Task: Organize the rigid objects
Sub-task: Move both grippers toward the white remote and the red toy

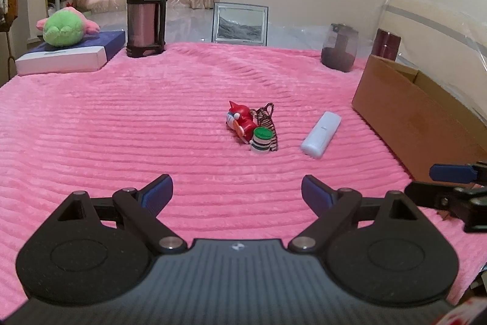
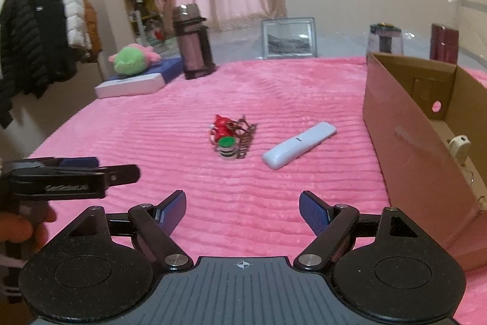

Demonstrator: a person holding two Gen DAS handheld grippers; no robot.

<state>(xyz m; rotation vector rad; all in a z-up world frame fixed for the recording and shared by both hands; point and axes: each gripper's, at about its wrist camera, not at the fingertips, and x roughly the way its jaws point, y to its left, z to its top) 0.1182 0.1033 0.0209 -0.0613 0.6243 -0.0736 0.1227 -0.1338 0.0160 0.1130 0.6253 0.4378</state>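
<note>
Centre frame, a white remote [image 2: 299, 144] and a small toy cluster [image 2: 230, 139] are left loose on the pink blanket [image 2: 152, 118]; the cardboard box [image 2: 404, 124] is set right, presumably for collection. Left gripper [image 1: 237, 194] and right gripper [image 2: 242, 210] are held spread, empty, apparently for pickup.

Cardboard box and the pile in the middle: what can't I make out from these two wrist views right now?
- Cardboard box: left wrist view shows only its outer wall; right wrist view has its near end cut off by the frame edge, so contents are partly seen.
- Small white item inside: too small to identify.
- Striped thing: half hidden behind the red toy and green-capped bottle.
</note>
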